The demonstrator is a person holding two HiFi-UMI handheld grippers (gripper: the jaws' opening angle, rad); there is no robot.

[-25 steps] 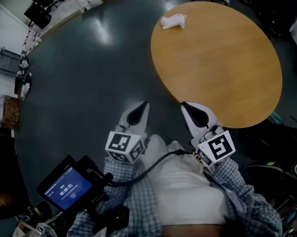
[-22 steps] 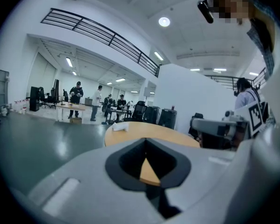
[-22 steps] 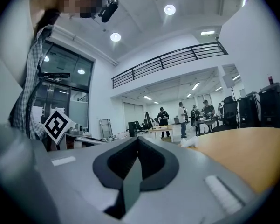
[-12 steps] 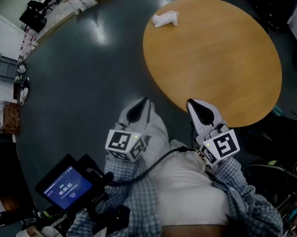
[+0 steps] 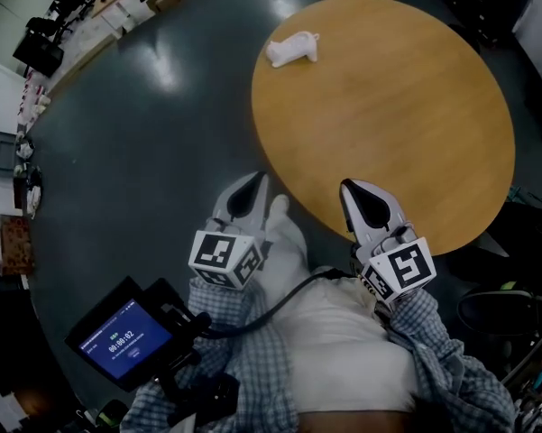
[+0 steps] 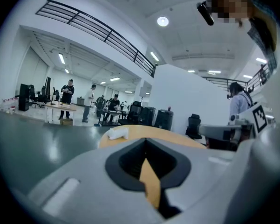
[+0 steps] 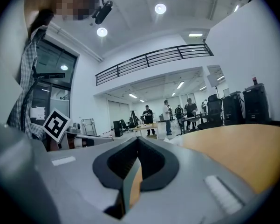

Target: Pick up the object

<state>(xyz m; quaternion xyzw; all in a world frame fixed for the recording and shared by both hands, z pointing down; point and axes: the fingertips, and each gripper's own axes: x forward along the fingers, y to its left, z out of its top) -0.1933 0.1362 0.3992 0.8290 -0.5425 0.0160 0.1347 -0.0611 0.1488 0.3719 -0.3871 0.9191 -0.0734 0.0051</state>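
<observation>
Both tongs empty and closed: left tongs have jaws together with nothing between them, and right tongs look the same in the right gripper view, only a thin slit between them. Neither can take anything until it opens.

The target is a small white oblong object lying on the round tan wood-topped bench, right at its far-left rim, well apart from both tongs. It touches nothing else and the bench top around it is bare.

Key relation: the object lies ahead of me, across the bench. The left tongs hover over the dark grey floor, just off the bench's near-left edge, and point almost straight at it. In the left gripper view the object sits a little left of the jaw line. The right tongs hang over the near edge of the bench, and from there the object is ahead and clearly off to the left. I judge the left tongs slightly nearer and better lined up.

Long axis: in the head view it runs roughly left-right, with the right end tipped a bit farther away. So it lies about crosswise to the left tongs' approach, and I'd guess a grab across the narrow middle would work. I can't tell its material or which end is which.

The pickup is not yet started; a long reach forward is needed first.
</observation>
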